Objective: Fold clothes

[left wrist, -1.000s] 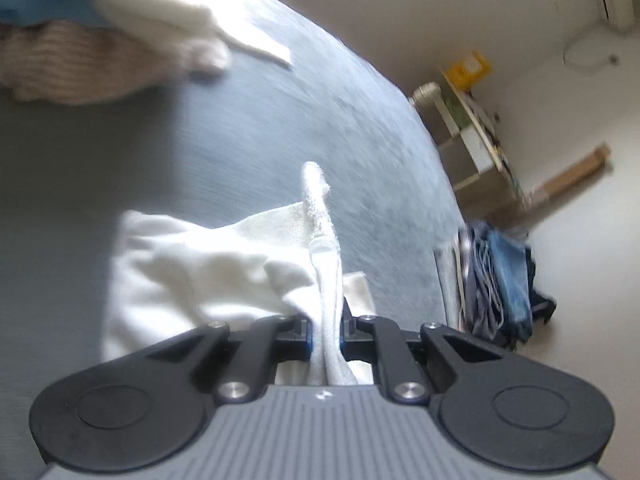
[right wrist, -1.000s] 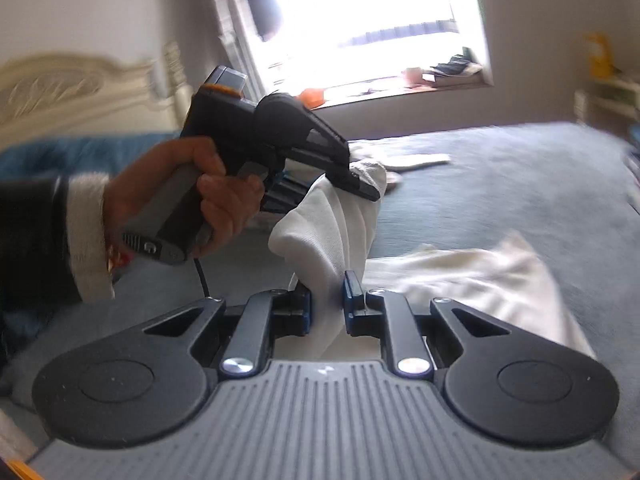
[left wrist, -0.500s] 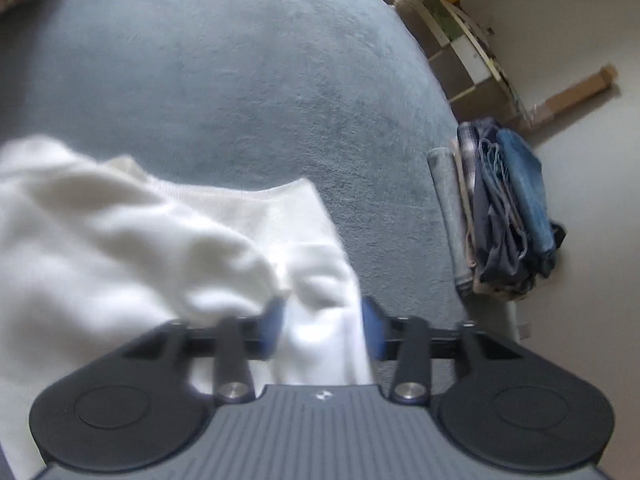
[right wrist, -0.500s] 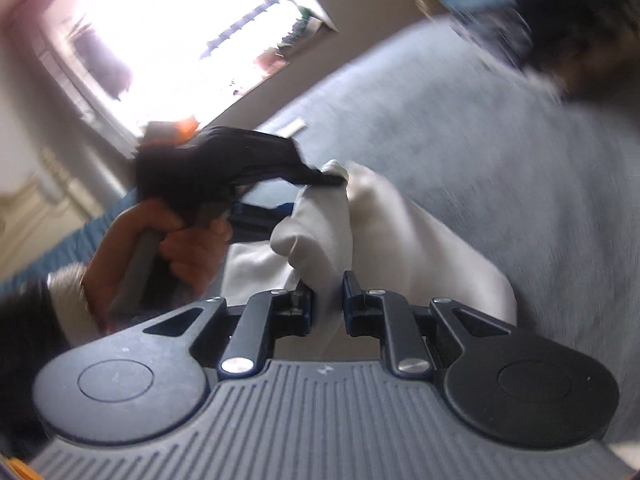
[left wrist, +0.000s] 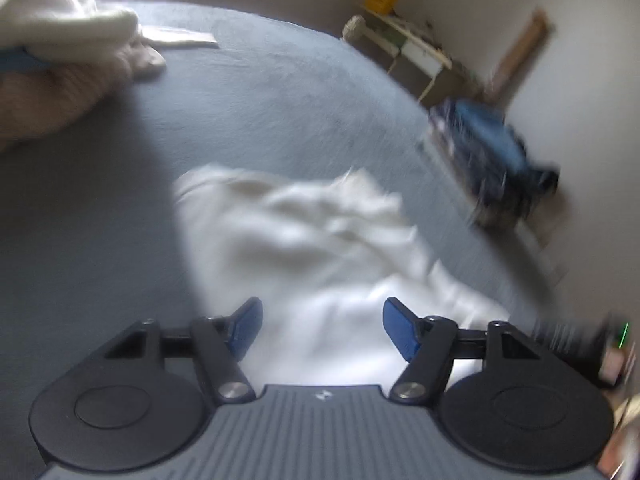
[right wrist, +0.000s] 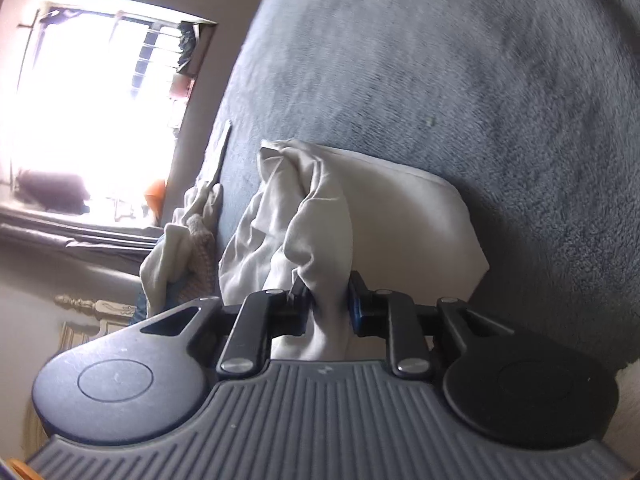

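Note:
A white garment (left wrist: 320, 264) lies rumpled on the grey-blue bed cover (left wrist: 280, 92), blurred in the left wrist view. My left gripper (left wrist: 322, 330) hangs just above it, open, its blue pads wide apart with nothing pinched between them. In the right wrist view the same white garment (right wrist: 400, 216) lies partly folded on the bed cover (right wrist: 480, 80). My right gripper (right wrist: 329, 300) is shut on a bunched fold of it, which rises from between the fingers.
A pile of other clothes, white and beige (left wrist: 60, 60), sits at the far left of the bed; the clothes pile (right wrist: 180, 248) also shows near the window (right wrist: 92, 120). Blue jeans (left wrist: 488, 136) lie on a rack beside the bed, below a shelf (left wrist: 404, 40).
My left gripper has opened and let go of the white garment, which has dropped onto the bed. My right gripper stays shut on its fold and has tilted over.

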Tool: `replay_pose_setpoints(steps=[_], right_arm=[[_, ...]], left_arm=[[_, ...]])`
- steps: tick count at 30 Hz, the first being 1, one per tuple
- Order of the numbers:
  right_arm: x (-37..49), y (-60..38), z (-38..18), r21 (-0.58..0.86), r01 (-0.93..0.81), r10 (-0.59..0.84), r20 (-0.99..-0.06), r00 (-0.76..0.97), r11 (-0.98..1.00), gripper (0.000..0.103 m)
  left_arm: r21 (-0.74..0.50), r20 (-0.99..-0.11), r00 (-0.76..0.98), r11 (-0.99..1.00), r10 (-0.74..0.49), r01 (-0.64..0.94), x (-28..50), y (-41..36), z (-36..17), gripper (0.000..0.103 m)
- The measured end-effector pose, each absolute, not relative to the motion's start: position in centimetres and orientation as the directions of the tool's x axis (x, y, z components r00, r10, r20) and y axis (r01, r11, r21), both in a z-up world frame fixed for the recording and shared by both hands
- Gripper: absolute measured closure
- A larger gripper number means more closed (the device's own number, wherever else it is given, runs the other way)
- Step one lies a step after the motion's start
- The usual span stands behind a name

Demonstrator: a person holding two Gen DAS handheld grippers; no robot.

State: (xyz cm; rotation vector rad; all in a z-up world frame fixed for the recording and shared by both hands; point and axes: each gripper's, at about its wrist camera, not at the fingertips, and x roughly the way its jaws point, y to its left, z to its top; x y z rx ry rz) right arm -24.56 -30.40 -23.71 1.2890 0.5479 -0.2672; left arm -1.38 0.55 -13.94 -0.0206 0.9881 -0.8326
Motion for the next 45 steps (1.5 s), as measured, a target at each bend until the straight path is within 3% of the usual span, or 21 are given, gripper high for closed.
replay_pose_setpoints(steps=[10,11,12,15,25,28,31,35,40,45], right_arm=[[-20.2,-30.7,-23.7,0.788,0.529,0.27,-0.609,0.746,0.317,0.063],[-19.7,-30.5,-23.7,0.779,0.522,0.284,-0.618,0.733,0.346,0.068],[-19.3,-30.4,-23.5,0.771,0.516,0.287,-0.624,0.727,0.373,0.083],[-19.0,-30.2,-22.5,0.747,0.497,0.255,-0.635,0.729,0.441,0.087],[-18.7,-30.7,-21.7,0.702,0.476,0.222,-0.656,0.721,0.53,0.087],[-19.0,-32.3,-22.8,0.656,0.558,0.213,-0.724,0.656,0.508,0.074],[-20.5,-34.8,-23.3,0.703,0.608,0.227,-0.703,0.674,0.369,0.067],[-23.1,-37.4,-21.1,0.657,0.667,0.097,-0.734,0.672,0.35,0.057],[-22.2,-35.3,-17.7,0.648,0.511,0.147,-0.689,0.71,0.565,0.06],[-18.3,-31.0,-18.1,0.486,0.367,0.19,-0.77,0.609,0.793,0.064]], left_arm=[[-0.458,-0.747,0.183,0.694,-0.639,0.555,-6.4,2.4,-20.6,0.038],[-0.472,-0.744,0.183,0.699,-0.643,0.537,-6.4,2.5,-21.0,0.04],[-0.486,-0.737,0.182,0.698,-0.65,0.525,-6.4,2.4,-21.1,0.041],[-0.503,-0.725,0.179,0.689,-0.665,0.522,-6.5,2.1,-21.1,0.041],[-0.485,-0.74,0.156,0.68,-0.654,0.55,-6.6,0.9,-21.6,0.041],[-0.477,-0.746,0.155,0.681,-0.648,0.555,-6.7,0.7,-21.8,0.041],[-0.468,-0.747,0.164,0.684,-0.645,0.56,-6.8,0.6,-21.8,0.042],[-0.473,-0.744,0.166,0.685,-0.647,0.554,-6.8,0.7,-21.9,0.045],[-0.464,-0.75,0.163,0.684,-0.642,0.563,-6.9,0.5,-21.8,0.046],[-0.471,-0.748,0.159,0.684,-0.645,0.557,-6.9,0.4,-21.9,0.046]])
